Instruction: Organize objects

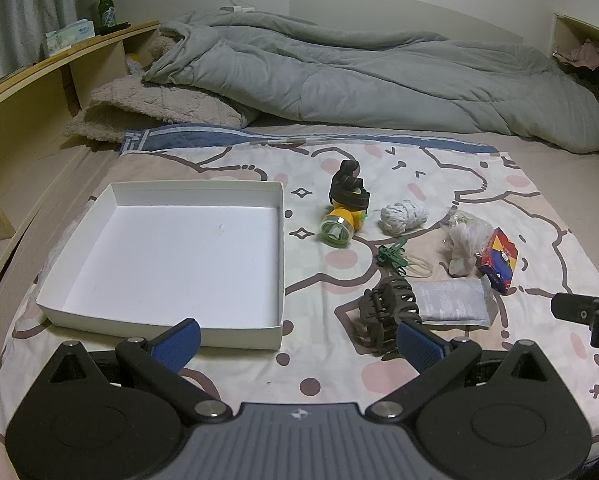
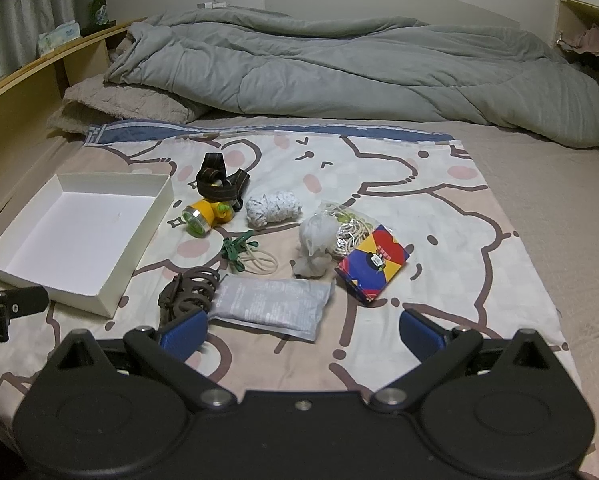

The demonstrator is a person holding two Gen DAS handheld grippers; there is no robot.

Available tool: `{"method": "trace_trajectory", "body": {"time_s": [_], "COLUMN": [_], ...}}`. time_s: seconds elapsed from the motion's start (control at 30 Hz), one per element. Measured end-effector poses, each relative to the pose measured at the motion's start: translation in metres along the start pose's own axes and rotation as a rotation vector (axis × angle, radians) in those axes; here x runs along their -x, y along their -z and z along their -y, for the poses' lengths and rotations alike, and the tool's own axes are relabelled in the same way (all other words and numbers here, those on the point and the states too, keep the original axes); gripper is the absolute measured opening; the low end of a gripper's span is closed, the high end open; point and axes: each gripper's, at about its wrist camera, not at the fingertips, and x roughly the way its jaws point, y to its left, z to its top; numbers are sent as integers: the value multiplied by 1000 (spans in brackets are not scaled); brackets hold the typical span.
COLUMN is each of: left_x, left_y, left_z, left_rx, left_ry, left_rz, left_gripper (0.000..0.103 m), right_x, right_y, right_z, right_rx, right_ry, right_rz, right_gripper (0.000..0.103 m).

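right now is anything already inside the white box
No, the white box shows only its bare floor; the headlamp and other items lie on the sheet beside it.

1. Box – plain white.
2. Headlamp – yellow body, green rim, dark strap.
3. Clothespins – green.
4. Hair claw – brown.
5. Small carton – red, yellow and blue blocks.
6. Cloth – cream with pink spots, brown cartoon outlines, blue far border.
7. Duvet – grey.
8. Gripper pads – blue.

Dim, cool indoor light, soft shadows, sharp centre, fisheye bending at edges, dark vignetted corners
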Motion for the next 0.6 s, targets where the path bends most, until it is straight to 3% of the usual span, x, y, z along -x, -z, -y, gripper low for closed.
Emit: {"method": "trace_trajectory", "body": {"time_s": [0.6], "left_x": [0], "left_y": [0], "left_z": [-1], "left_rx": [-2], "left_ry": [2], "left_rz": [-2], "left_gripper": [103], "right_x": [0], "right_y": [-1], "right_z": [-1], "right_rx": [5], "right_ry": [1], "right_rz": [-4], "right_gripper": [103]}}
